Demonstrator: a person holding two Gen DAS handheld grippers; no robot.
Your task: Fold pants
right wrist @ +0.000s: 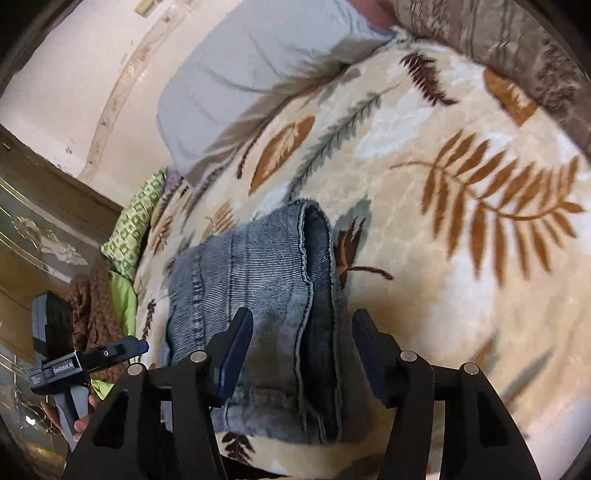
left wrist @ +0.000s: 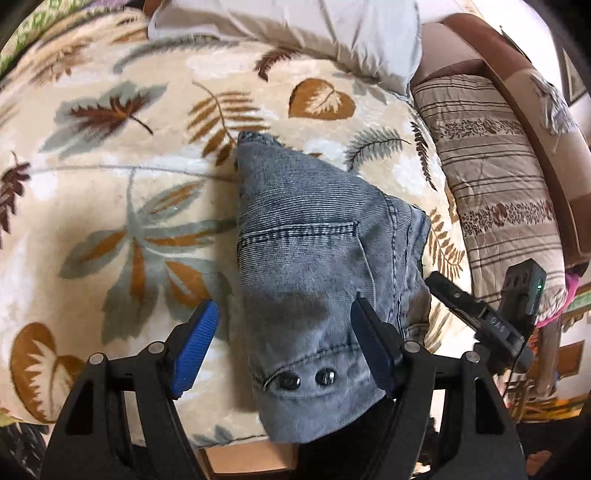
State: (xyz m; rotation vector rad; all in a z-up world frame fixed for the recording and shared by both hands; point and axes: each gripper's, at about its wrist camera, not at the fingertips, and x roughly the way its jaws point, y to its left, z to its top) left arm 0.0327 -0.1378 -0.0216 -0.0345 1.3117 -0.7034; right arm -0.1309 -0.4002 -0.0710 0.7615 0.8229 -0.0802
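Note:
Grey-blue corduroy pants (left wrist: 317, 266) lie folded in a bundle on a cream leaf-print blanket (left wrist: 122, 206). In the left wrist view the waistband with two dark buttons (left wrist: 304, 378) is nearest, at the bed's front edge. My left gripper (left wrist: 284, 317) is open, its blue pads (left wrist: 197, 343) spread either side of the waistband, holding nothing. In the right wrist view the pants (right wrist: 266, 280) show their hem ends. My right gripper (right wrist: 301, 328) is open above them, empty. Each gripper shows in the other's view: the right one (left wrist: 476, 314), the left one (right wrist: 92, 362).
A grey pillow (left wrist: 332, 29) lies at the head of the bed. A striped brown cushion (left wrist: 491, 177) and a wooden sofa frame (left wrist: 517, 92) stand to the right. Green patterned cloth (right wrist: 136, 221) lies at the blanket's edge in the right wrist view. A cabinet (right wrist: 44, 221) stands beyond.

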